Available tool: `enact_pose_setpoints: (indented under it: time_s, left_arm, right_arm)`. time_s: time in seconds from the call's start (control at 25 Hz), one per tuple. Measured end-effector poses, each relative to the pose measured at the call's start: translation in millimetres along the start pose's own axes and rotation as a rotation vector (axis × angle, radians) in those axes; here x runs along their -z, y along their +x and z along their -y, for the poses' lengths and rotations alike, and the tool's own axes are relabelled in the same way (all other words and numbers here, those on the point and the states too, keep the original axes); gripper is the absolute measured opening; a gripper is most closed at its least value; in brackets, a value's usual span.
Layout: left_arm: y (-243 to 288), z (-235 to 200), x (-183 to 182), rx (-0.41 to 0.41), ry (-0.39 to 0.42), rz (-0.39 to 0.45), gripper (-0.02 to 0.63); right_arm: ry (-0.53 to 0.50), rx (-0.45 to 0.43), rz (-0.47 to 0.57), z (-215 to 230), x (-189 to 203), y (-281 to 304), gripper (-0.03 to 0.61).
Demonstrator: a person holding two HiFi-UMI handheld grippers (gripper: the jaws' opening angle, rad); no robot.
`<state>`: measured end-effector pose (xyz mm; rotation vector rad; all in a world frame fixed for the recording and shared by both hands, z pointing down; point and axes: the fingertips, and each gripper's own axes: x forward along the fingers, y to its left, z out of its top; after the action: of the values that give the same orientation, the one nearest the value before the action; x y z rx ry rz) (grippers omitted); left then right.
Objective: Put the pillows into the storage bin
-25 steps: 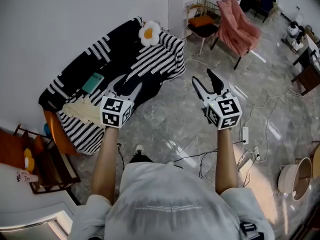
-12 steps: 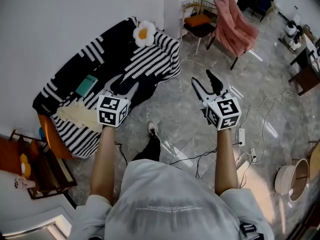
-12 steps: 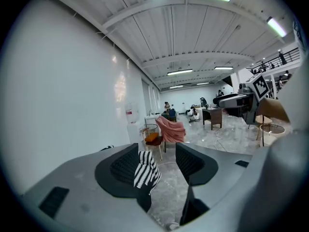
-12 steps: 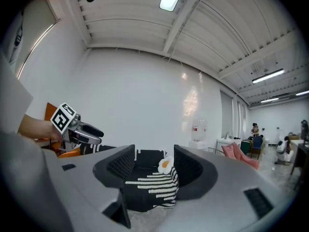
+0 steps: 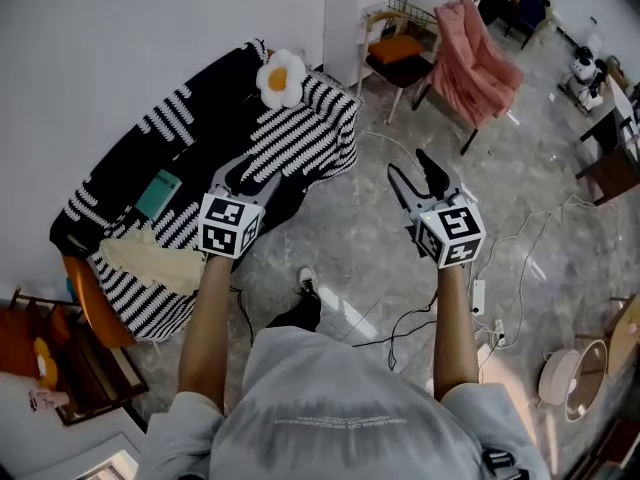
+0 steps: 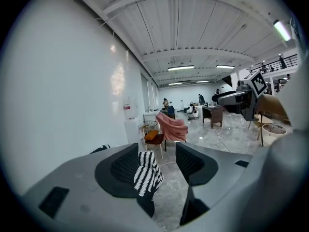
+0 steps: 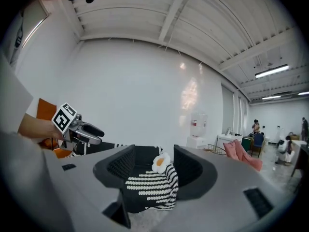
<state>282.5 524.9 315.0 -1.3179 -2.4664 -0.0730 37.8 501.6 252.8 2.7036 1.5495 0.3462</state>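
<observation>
Left tongs (image 5: 250, 173) and right tongs (image 5: 410, 165) both hang released, nothing between them — pointed toward the striped sofa (image 5: 300, 133), where a daisy pillow (image 5: 281, 78) sits; their cubes (image 5: 230, 226) bear square markers.

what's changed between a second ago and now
The person has stepped forward, a shoe now showing ahead of the body. This carries the left gripper and right gripper toward the striped sofa, which sits lower and further left in the head view. Unchanged: both grippers open and empty, flower pillow still on the sofa.
</observation>
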Motion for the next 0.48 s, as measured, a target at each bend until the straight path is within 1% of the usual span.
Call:
enact_pose_setpoints:
  time_s: [0.12,0.28,0.48]
  left_arm:
    - [35.5,-32.8,-2.3,-0.001,0.002,-0.022,0.238]
    - [80.0,-83.9,-4.8,-0.014,-0.042,-0.043,0.238]
    - [132.1,-128.4,-5.0,-0.013,-0.076,-0.065,0.238]
  right_arm:
    - [-0.006,-0.020,-0.014,18.4,-7.3,50.3,0.241]
    - [-0.006,-0.063,-0.043,32.1,-13.4,120.7,0.242]
    - [-0.002,-0.088,-0.072,56.6,-14.5,189.3,0.242]
